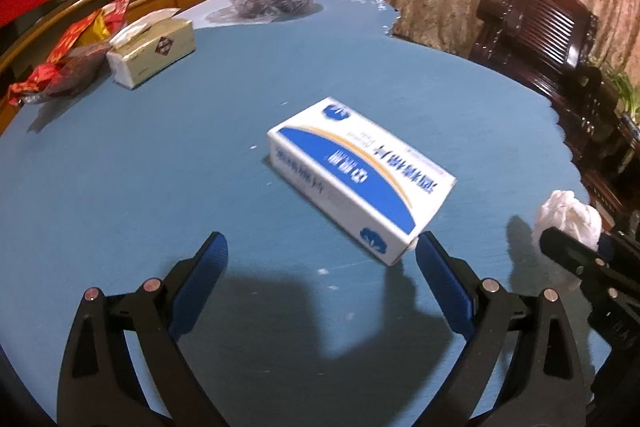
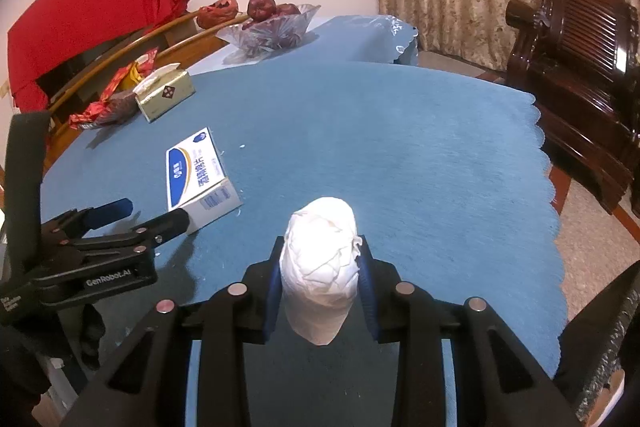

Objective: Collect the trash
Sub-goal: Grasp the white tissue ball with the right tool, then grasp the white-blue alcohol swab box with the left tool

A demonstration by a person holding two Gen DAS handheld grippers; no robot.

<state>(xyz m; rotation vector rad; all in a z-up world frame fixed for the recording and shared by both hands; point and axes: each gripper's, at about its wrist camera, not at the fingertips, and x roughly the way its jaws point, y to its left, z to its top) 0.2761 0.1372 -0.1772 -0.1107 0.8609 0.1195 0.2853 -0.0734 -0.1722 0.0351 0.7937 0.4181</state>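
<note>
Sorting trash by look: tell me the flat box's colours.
White with blue panels, box; left wrist view.

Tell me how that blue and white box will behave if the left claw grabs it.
The blue and white box looks like thin card, so probably light and crushable. It lies flat, unlikely to tip. The open left claw nears one corner, so it may pivot.

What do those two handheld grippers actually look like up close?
Both are black plastic with silver rivets and blue pads inside the fingers. The left gripper carries white "GenRobot.AI" lettering on its side; the right gripper has the same forked, triangular-cutout frame.
</note>
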